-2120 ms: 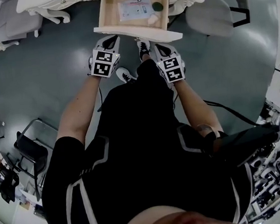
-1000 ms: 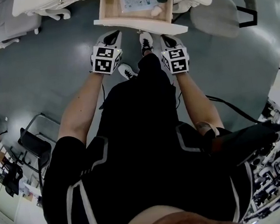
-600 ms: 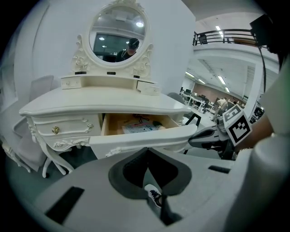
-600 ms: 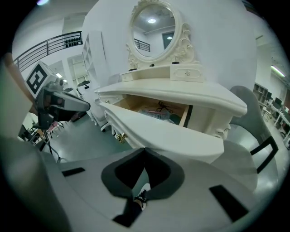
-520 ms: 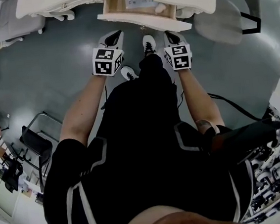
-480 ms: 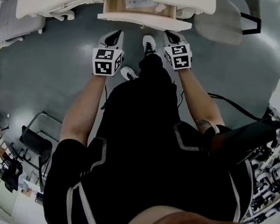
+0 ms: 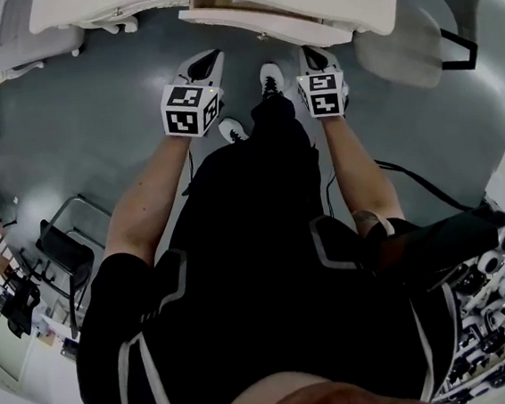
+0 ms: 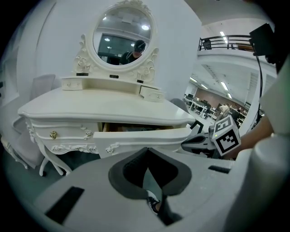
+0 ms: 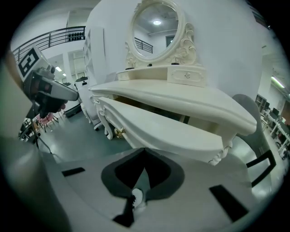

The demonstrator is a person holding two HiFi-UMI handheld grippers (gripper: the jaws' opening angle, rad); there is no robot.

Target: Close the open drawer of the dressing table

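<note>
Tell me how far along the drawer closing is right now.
Done: the drawer is mostly in, with only a narrow strip of its inside showing under the dressing table top. In hand: the left gripper and right gripper, both shut and empty, point at its front; whether they touch it is unclear. Left: push until the front sits flush.

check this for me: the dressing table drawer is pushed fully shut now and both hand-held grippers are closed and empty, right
Not fully shut. The left gripper view shows the drawer standing a little out from the dressing table, with a gap behind its front. The rest holds: the left hand-held gripper and the right hand-held gripper are closed and empty.
</note>
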